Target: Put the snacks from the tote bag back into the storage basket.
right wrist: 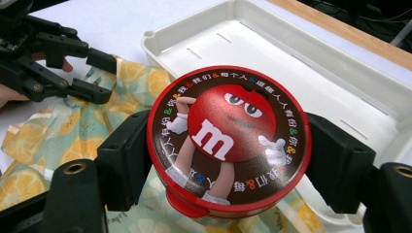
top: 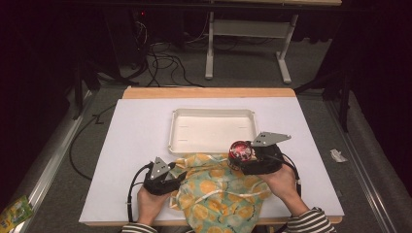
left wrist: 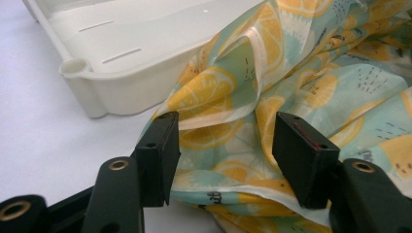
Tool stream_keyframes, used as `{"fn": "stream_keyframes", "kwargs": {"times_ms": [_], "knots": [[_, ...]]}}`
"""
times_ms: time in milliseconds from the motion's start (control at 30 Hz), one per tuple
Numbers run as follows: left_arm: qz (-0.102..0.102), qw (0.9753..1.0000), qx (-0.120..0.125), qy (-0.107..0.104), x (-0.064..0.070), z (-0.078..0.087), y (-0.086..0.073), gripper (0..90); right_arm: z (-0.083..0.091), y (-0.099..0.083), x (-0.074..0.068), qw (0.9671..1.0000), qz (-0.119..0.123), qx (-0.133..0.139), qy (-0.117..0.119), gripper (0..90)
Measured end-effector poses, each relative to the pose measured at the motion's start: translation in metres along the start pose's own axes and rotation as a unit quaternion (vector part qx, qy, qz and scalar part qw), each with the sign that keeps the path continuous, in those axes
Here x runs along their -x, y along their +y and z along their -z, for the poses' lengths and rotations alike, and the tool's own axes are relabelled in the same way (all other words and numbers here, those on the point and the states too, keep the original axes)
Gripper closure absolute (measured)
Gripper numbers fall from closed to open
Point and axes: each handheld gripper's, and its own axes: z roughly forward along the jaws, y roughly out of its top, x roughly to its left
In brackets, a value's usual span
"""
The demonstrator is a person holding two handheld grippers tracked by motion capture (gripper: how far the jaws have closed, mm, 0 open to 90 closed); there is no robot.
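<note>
A round red tin with a cartoon candy figure on its lid is clamped from both sides by my right gripper, just above the near right corner of the white tray. A cloth printed with lemon slices lies crumpled at the table's front, against the tray's near wall. My left gripper is at the cloth's left edge. Its jaws stand open on either side of a raised fold of the cloth, without pinching it. In the right gripper view, the left gripper appears at the upper left.
The tray has nothing in it and sits in the middle of the white tabletop. Behind the table are cables and a second table's legs. A packet lies on the floor at the left.
</note>
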Motion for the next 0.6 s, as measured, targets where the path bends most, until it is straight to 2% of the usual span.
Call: {"fn": "stream_keyframes", "kwargs": {"times_ms": [600], "knots": [[-0.001, 1.0000, 0.001, 0.000, 0.000, 0.000, 0.000, 43.5, -0.001, 0.016, 0.016, 0.9998, -0.016, 0.009, 0.008, 26.3]]}}
